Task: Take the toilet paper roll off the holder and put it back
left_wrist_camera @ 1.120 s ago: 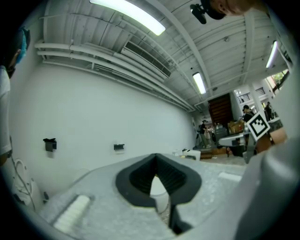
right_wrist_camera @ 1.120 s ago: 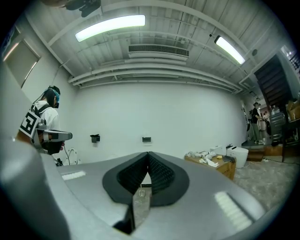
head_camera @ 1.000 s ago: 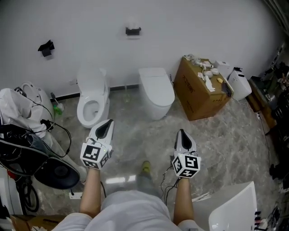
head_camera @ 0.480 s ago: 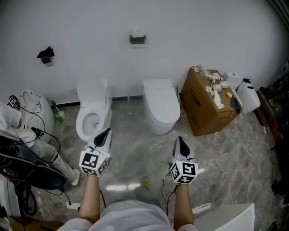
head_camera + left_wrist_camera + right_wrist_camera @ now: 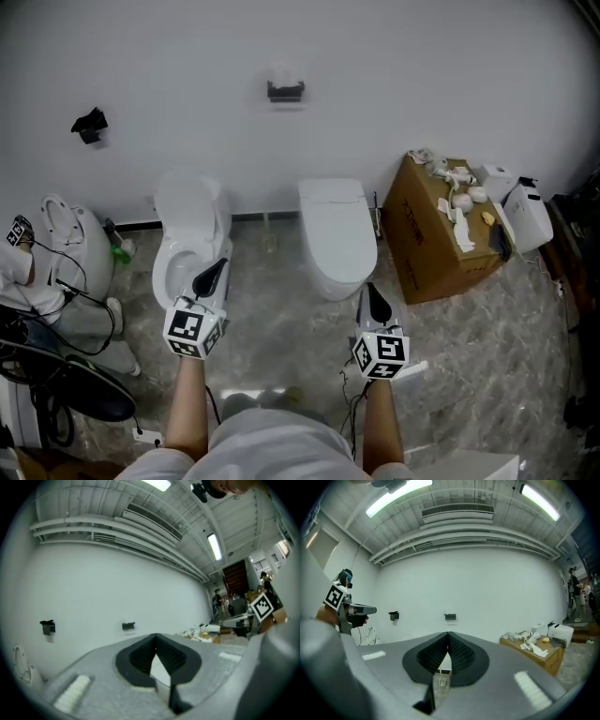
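Note:
A small black toilet paper holder is fixed high on the white wall, between the two toilets. A faint white shape sits on top of it; I cannot make out the roll clearly against the wall. It also shows far ahead as the holder in the left gripper view and the holder in the right gripper view. My left gripper is shut and empty, over the front of the left toilet. My right gripper is shut and empty, just in front of the right toilet. Both point at the wall, well short of it.
A second black fitting hangs on the wall at the left. A cardboard box with loose items on top stands right of the toilets, with a white canister beside it. Cables and dark gear crowd the floor at the left.
Both grippers have moved forward, from over the bare floor up to the fronts of the toilets. The wall and holder sit lower and nearer in view. Both stay shut.

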